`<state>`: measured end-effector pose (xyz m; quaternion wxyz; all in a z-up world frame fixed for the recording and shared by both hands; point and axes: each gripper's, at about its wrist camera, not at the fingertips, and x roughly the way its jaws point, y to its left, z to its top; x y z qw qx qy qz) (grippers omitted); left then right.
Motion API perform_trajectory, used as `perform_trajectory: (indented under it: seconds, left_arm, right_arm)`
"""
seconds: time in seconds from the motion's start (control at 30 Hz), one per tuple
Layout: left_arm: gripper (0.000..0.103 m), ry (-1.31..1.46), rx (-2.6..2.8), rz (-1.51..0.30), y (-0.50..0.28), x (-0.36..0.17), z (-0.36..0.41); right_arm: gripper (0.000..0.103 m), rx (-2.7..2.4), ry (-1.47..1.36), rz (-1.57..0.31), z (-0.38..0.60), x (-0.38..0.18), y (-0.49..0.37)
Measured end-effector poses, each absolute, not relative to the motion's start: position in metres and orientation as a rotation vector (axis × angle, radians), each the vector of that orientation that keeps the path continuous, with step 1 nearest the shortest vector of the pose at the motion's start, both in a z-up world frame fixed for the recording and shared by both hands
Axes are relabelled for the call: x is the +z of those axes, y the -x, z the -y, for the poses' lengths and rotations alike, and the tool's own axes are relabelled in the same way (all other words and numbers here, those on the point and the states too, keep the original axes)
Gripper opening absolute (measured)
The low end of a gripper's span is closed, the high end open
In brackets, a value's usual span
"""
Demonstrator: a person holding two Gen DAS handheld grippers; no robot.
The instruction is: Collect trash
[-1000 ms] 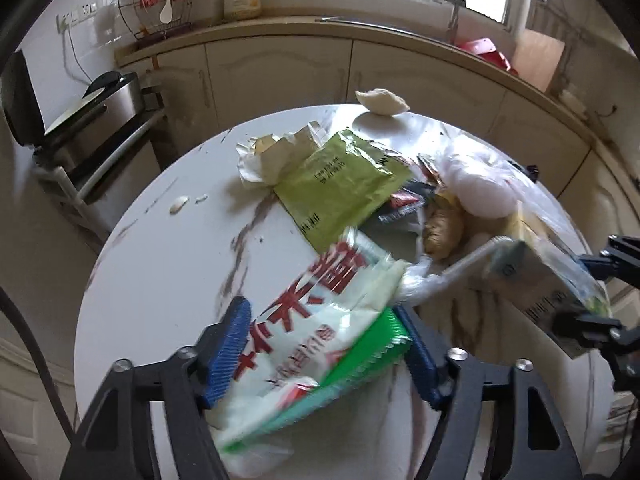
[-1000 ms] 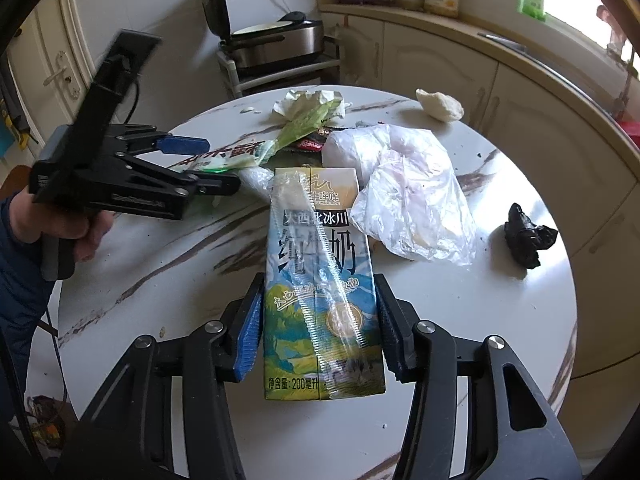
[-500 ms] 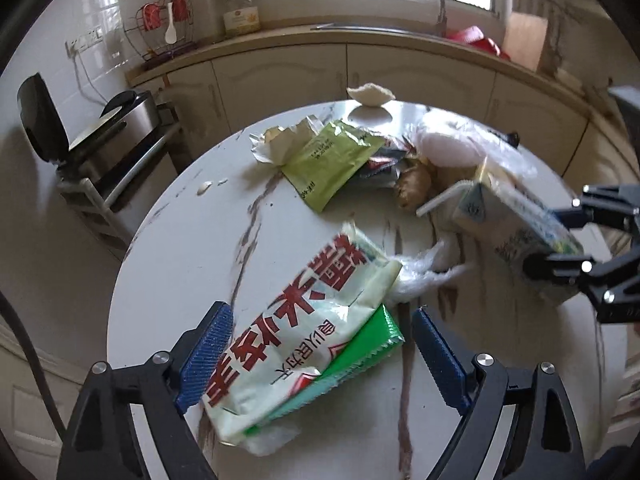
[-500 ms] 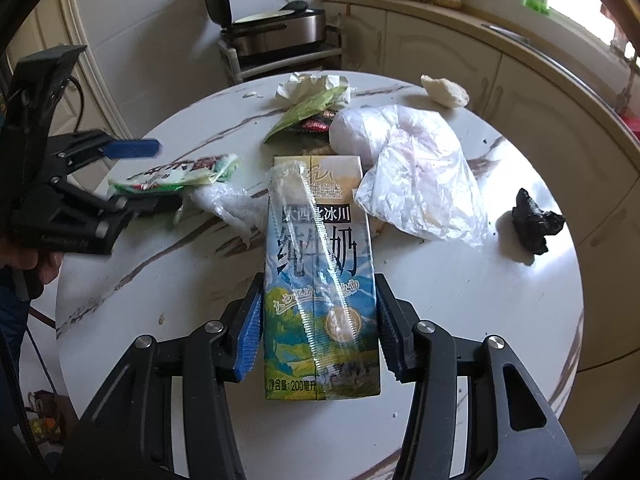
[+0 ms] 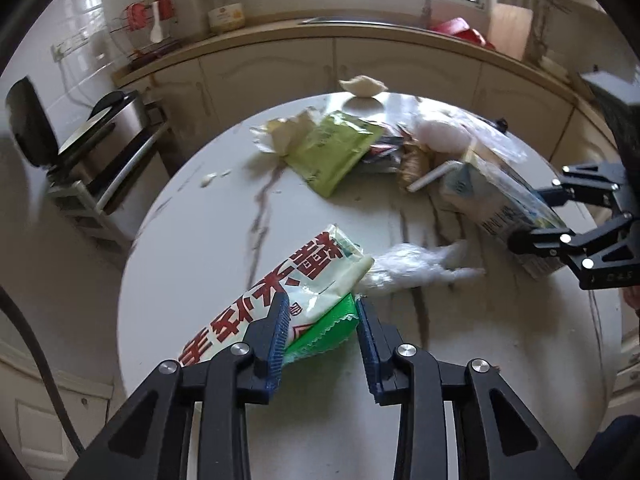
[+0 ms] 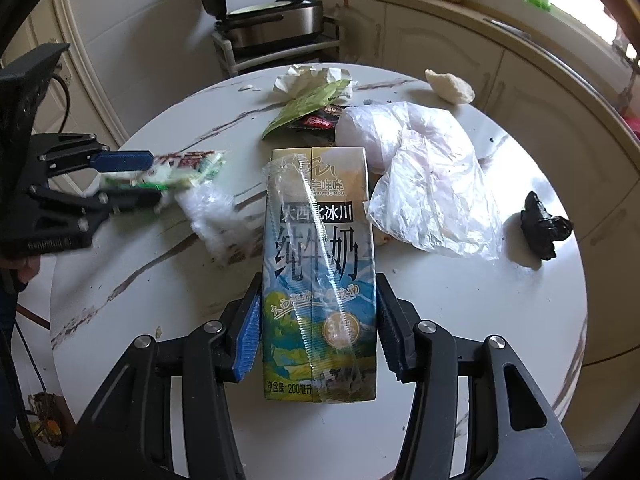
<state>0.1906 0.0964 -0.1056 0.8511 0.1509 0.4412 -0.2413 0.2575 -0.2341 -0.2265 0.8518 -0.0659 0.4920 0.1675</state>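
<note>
White-and-green wrapper (image 5: pixel 280 304) off the desk (image 5: pixel 208 240), lower end hidden behind left hand-held gripper (image 5: pixel 322 320), jaws just closed onto it | milk carton (image 6: pixel 320 280) clamped in right hand-held gripper (image 6: pixel 318 332), base cut off | blurred clear plastic (image 6: pixel 212 216) beside wrapper

White table (image 6: pixel 460 312) with brown veins; blue-and-yellow milk carton (image 6: pixel 320 280); white, red-lettered, green-edged wrapper (image 5: pixel 288 304); black lump (image 6: pixel 544 228).

Left gripper (image 5: pixel 320 322) jaws just closing, right gripper (image 6: pixel 318 322) clamped — steady
</note>
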Motion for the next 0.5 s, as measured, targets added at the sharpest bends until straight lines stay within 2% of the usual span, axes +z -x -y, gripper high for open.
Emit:
perform_trajectory:
  seconds: [0.07, 0.23, 0.47, 0.5]
  left_arm:
    - [0.03, -0.325, -0.482, -0.933, -0.189, -0.106, -0.099]
    - [0.041, -0.355, -0.353, -0.922, -0.195, -0.114, -0.098]
    - [0.039, -0.374, -0.325, -0.914, -0.2, -0.125, -0.092]
    - [0.035, -0.372, -0.335, -0.917, -0.2, -0.124, -0.091]
  right_arm:
    - [0.048, 0.355, 0.136, -1.038, 0.234, -0.226, -0.256]
    - [0.048, 0.358, 0.14, -1.04, 0.23, -0.226, -0.254]
    - [0.048, 0.343, 0.135, -1.04, 0.227, -0.226, -0.258]
    - [0.048, 0.343, 0.138, -1.041, 0.225, -0.226, -0.26]
